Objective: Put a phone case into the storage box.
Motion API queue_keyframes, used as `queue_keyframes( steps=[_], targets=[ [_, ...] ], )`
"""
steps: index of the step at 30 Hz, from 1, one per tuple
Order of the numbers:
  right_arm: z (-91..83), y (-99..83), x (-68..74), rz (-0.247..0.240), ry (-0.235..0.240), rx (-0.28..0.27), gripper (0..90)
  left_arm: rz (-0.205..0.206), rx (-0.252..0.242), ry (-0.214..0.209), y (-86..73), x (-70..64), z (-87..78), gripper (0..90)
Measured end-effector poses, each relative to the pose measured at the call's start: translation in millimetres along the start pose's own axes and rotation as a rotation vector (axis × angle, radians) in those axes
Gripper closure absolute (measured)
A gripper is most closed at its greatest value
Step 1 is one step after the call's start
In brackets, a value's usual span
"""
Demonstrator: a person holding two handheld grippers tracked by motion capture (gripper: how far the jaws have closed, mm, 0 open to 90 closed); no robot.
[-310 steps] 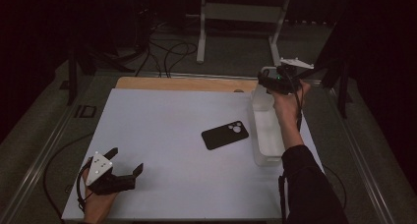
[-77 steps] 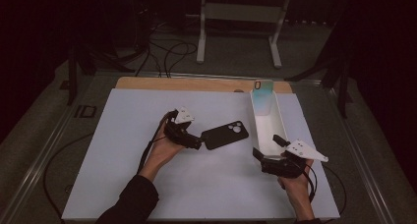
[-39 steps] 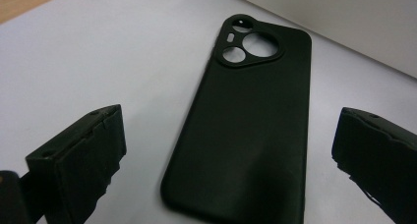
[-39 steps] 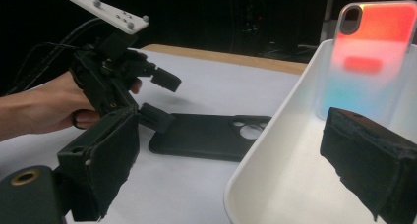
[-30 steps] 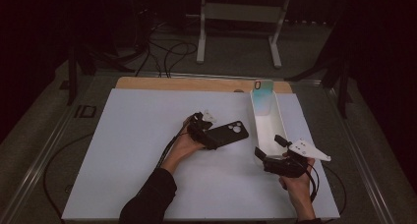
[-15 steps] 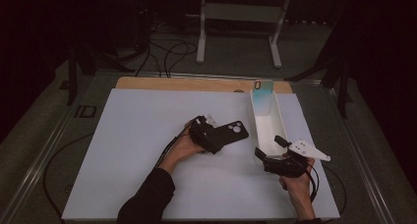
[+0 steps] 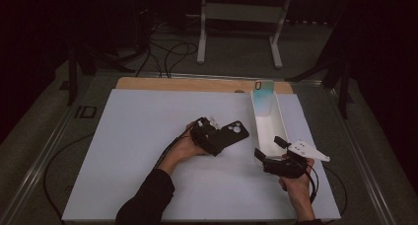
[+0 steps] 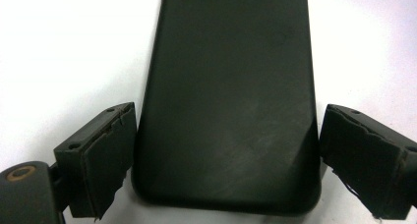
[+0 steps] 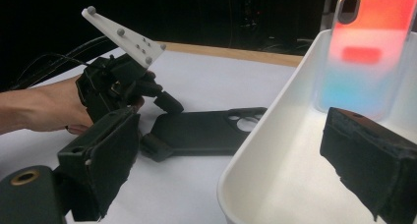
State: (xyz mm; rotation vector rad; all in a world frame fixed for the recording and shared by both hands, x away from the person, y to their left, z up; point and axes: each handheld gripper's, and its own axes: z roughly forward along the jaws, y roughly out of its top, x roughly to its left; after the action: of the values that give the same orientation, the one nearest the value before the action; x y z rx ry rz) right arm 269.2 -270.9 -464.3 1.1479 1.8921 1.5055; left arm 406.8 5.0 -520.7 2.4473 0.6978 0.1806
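Observation:
A black phone case point(image 7: 236, 131) lies flat, camera holes up, on the white table point(image 7: 138, 151). My left gripper point(image 7: 221, 138) is open, and its jaws straddle the case's near end. In the left gripper view the case point(image 8: 226, 86) sits between the two pads point(image 8: 105, 157), close on both sides. My right gripper point(image 7: 267, 147) is open at the near end of a long white tray point(image 7: 282, 121), one jaw outside the wall and one inside. An iridescent phone case point(image 9: 369, 52) leans upright against the tray's far end point(image 7: 263, 93).
A wooden strip point(image 7: 187, 84) runs along the table's far edge. Behind it stand a white metal stand point(image 7: 236, 18) and cables on the floor point(image 7: 167, 52). The right gripper view shows the left gripper point(image 9: 160, 126) and its hand beside the tray's rim point(image 9: 265, 121).
The left gripper has come in from the table's near left and slid its jaws around the black case. The right gripper came down from the tray's far end and now holds still.

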Motion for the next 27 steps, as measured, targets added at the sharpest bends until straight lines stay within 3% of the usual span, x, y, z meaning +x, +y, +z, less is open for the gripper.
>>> queue_keyframes(
  steps=[4, 9, 21, 27],
  targets=[
    [0.3, -0.4, 0.1, 0.000, -0.001, 0.004, 8.0, -0.014, -0.013, 0.018, 2.8, -0.9, 3.6, 7.7],
    [0.3, -0.6, -0.6, 0.002, -0.002, 0.004, 8.0, -0.015, 0.006, 0.020, 5.4, -1.6, 5.0, 6.4],
    [0.6, -0.6, -0.2, 0.003, 0.003, 0.009, 8.0, -0.016, 0.056, 0.031, 11.2, -4.5, 1.1, 14.4],
    [1.1, -1.2, -1.1, 0.004, 0.000, 0.017, 8.0, -0.046, 0.045, 0.038, 8.6, -3.0, -2.4, 16.7]
  ],
)
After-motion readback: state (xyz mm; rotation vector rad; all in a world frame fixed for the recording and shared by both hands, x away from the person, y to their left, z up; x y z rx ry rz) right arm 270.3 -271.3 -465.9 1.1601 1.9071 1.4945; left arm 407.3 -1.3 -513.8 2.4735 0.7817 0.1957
